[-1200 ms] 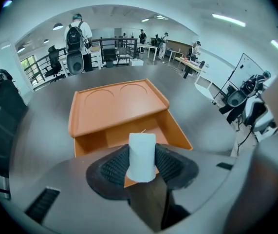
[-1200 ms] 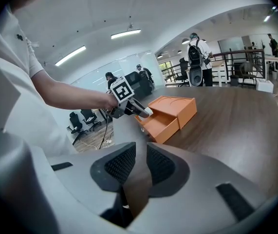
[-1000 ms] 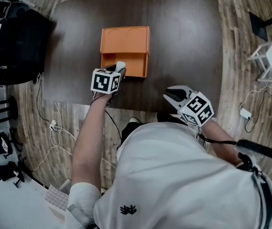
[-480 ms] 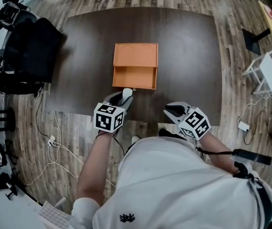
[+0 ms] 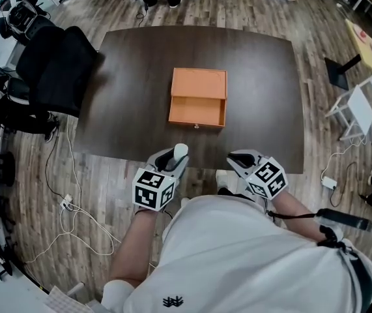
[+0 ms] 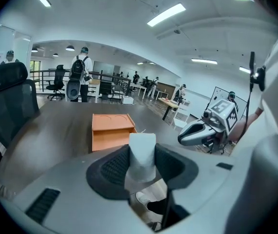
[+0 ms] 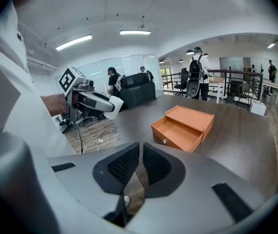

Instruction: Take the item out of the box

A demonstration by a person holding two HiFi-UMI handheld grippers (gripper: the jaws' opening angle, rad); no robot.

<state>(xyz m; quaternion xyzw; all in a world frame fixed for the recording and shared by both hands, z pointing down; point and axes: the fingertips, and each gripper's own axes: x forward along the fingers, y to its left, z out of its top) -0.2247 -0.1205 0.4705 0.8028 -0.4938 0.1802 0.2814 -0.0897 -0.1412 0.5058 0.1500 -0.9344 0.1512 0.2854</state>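
Note:
The orange box [image 5: 199, 90] sits mid-table with its drawer [image 5: 197, 111] pulled open and bare inside. My left gripper [image 5: 172, 160] hangs over the floor just off the table's near edge, shut on a white item [image 5: 180, 150]. In the left gripper view the white item [image 6: 142, 152] stands upright between the pads, with the box [image 6: 112, 129] beyond. My right gripper [image 5: 236, 160] is beside it at the same edge. Its jaws have just been closing, and in the right gripper view the pads [image 7: 129, 164] stand almost together with nothing between them.
The dark table [image 5: 133, 77] carries only the box. A black office chair [image 5: 58, 70] stands at its left, white furniture [image 5: 361, 106] at the right, and cables [image 5: 68, 201] lie on the wood floor. People stand far off in the room.
My left gripper pulled back from the open drawer with the white item, past the table's near edge. The right gripper also drew back, and its jaws narrowed.

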